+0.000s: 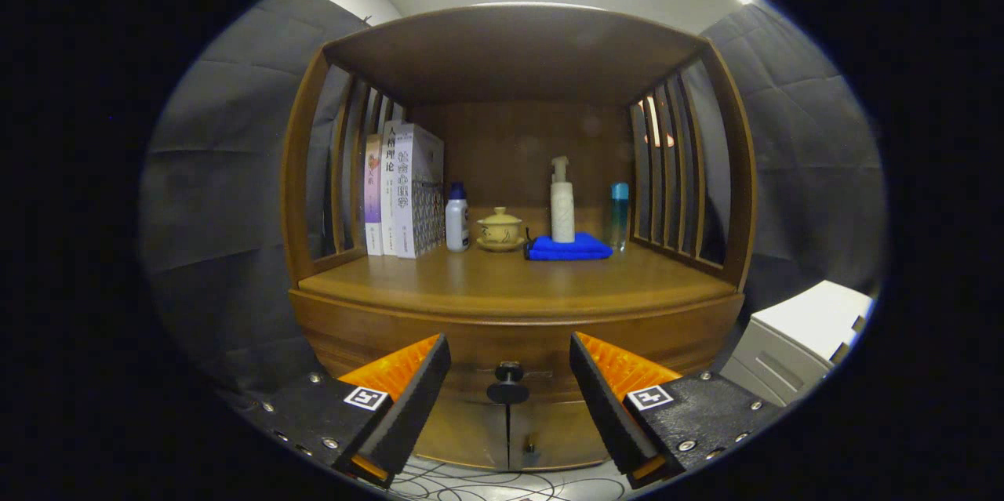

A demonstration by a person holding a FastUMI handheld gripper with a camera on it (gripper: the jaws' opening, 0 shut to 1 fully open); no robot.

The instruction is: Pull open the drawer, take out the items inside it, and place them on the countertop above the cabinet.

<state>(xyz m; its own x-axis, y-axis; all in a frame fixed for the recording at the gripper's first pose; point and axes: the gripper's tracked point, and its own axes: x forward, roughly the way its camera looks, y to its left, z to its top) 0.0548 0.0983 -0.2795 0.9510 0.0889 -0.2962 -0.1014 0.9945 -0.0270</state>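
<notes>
Gripper (510, 372) fingers stand spread and empty, the drawer's black knob (508, 385) between them, just ahead. Above it, the wooden cabinet's countertop (502, 281) carries books, bottles and a blue cloth. Best centre on the knob, pinch squarely, then pull straight back.

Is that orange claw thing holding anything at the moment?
No, nothing is held. The gripper is open, its fingers either side of the drawer knob without touching it.

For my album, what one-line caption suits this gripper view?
Open gripper lined up on the closed drawer's black knob, below a wooden countertop holding books, bottles and a blue cloth.
</notes>
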